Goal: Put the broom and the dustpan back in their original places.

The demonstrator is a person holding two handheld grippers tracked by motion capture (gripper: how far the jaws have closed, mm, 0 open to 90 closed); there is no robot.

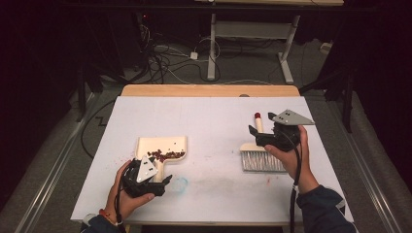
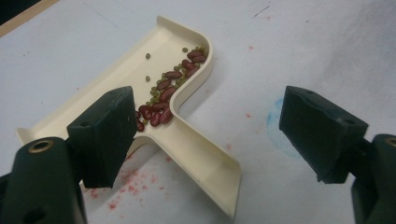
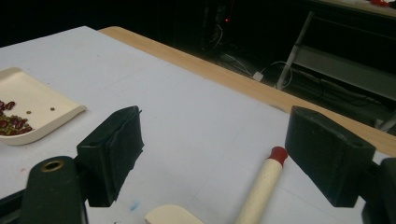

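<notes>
Dustpan of cream plastic (image 2: 187, 135), with a flat tray and a stubby handle, lies on the white-covered desk (image 1: 214, 116) at the person's left; no brand, label or writing can be read on it or anywhere else. The left claw (image 2: 205, 135) stands wide open around the dustpan's handle, one black jaw at each side and neither touching it, so it holds nothing. Just past those jaws, a heap of dark red kidney beans and small green beans (image 2: 170, 91) sits along the dustpan's curved back wall, with a few green ones loose on the tray. Red specks and a faint blue smudge mark the desk covering beside the handle.

The right claw (image 3: 229, 154) is also spread wide and empty, hovering above the cream hand brush with grey bristles (image 1: 262, 158) at the person's right. In the right gripper view the brush's handle with its red tip (image 3: 266, 182) lies between the jaws and below them, apart from both. The brush and the dustpan lie well apart on the desk.
</notes>
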